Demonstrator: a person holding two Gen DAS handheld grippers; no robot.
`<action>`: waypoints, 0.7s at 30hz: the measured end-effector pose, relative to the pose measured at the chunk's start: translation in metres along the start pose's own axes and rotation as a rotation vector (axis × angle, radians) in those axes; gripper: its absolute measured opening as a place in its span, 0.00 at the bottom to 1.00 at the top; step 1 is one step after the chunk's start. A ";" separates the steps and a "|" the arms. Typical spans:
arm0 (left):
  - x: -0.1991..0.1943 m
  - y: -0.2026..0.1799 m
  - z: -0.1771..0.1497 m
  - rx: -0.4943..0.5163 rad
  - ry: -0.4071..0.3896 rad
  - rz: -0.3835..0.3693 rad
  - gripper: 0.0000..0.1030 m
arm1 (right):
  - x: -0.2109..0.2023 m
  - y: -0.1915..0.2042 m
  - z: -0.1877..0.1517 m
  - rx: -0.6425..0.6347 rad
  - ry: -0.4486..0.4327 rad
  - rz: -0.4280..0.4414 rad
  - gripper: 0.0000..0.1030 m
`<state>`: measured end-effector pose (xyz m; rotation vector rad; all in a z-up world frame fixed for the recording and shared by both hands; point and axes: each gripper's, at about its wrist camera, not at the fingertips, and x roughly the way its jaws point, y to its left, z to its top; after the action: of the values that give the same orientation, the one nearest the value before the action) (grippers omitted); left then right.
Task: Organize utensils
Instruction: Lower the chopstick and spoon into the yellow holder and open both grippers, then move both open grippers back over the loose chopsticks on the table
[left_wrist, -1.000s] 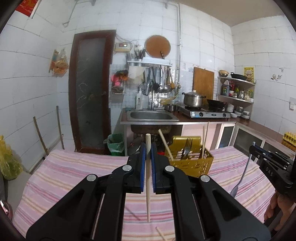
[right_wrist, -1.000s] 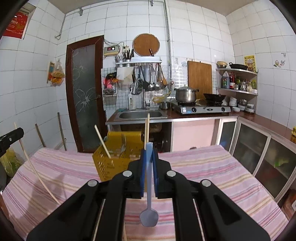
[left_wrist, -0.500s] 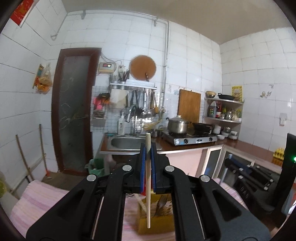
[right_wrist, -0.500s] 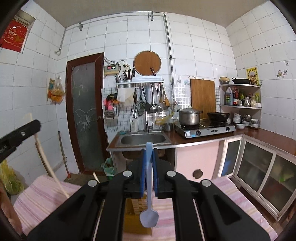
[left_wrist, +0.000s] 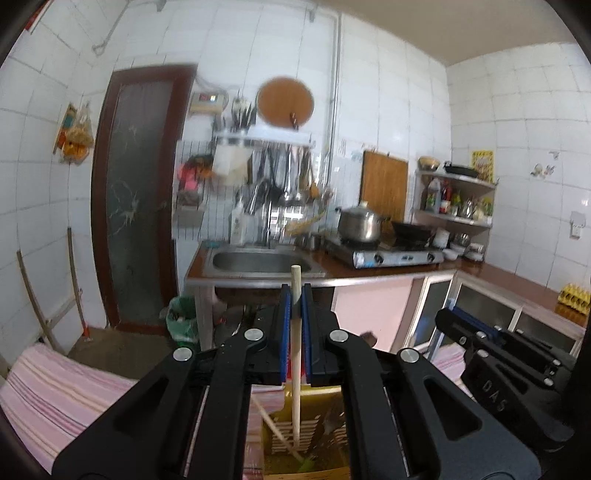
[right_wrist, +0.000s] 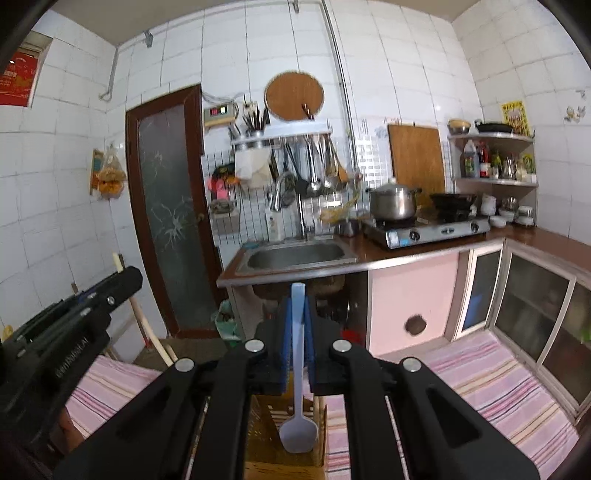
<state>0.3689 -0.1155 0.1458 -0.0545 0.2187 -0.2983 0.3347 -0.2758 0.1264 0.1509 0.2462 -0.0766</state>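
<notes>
My left gripper (left_wrist: 294, 306) is shut on a pale wooden chopstick (left_wrist: 295, 354) held upright; its lower end hangs inside the yellow utensil basket (left_wrist: 306, 469) just below. Another chopstick (left_wrist: 275, 430) and dark cutlery lean in that basket. My right gripper (right_wrist: 297, 310) is shut on a light blue plastic spoon (right_wrist: 297, 417), bowl down, over the same yellow basket (right_wrist: 266, 424). Each gripper shows in the other's view: the right gripper (left_wrist: 502, 373) at the right, the left gripper (right_wrist: 70, 325) at the left with its chopstick (right_wrist: 142, 321).
A pink striped cloth (left_wrist: 55, 391) covers the table (right_wrist: 491, 391) under the basket. Beyond stand a sink counter (right_wrist: 295, 258), a gas stove with a pot (right_wrist: 393, 203), glass-fronted cabinets (right_wrist: 535, 306), a brown door (left_wrist: 136, 192) and a green bin (left_wrist: 181, 321).
Both grippers have moved forward over the table to the yellow basket, which now sits directly under them. The chopstick's end and the spoon's bowl now hang at the basket. Both grips are unchanged.
</notes>
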 end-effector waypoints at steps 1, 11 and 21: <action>0.005 0.002 -0.007 0.001 0.015 0.003 0.05 | 0.005 -0.001 -0.005 0.004 0.015 0.008 0.07; -0.006 0.030 -0.029 0.026 0.100 0.124 0.11 | 0.026 -0.007 -0.045 -0.043 0.133 -0.005 0.08; -0.104 0.048 -0.004 0.000 0.056 0.210 0.95 | -0.047 -0.032 -0.034 -0.068 0.144 -0.092 0.74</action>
<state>0.2854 -0.0386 0.1592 -0.0229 0.2773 -0.0911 0.2782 -0.2990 0.1007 0.0777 0.3987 -0.1493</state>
